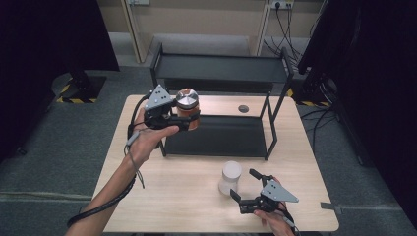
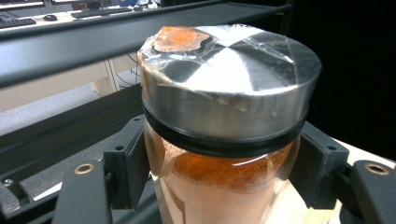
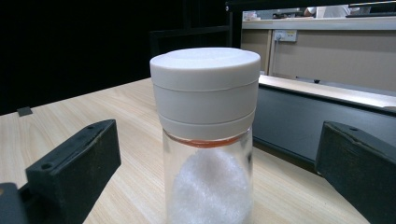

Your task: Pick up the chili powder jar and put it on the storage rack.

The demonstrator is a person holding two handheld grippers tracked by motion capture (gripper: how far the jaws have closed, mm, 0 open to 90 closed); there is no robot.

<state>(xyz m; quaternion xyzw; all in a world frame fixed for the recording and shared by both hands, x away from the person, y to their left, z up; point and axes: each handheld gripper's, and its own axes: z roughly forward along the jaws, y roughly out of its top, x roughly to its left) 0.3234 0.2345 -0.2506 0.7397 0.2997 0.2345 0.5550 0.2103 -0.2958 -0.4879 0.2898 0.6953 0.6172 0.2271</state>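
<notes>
Right hand-held gripper point(image 1: 244, 187), jaws apart, faces a white-lidded jar point(image 1: 230, 177) on the pale wooden surface point(image 1: 187, 196) (grey carpet around); behind, the left hand-held gripper point(image 1: 193, 119) clamps an orange-powder jar point(image 1: 187, 100) beside a black rack point(image 1: 219, 69).

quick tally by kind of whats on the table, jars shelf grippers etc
Jars: 2, the orange-powder jar with a metal lid, the white-lidded jar.
Shelf racks: 1, the black rack.
Grippers: 2, the left gripper, the right gripper.
Total: 5

Two jars point(image 1: 187, 105) point(image 1: 230, 178), two grippers point(image 1: 189, 119) point(image 1: 246, 184), one black shelf rack point(image 1: 221, 69), one table point(image 1: 167, 196)
</notes>
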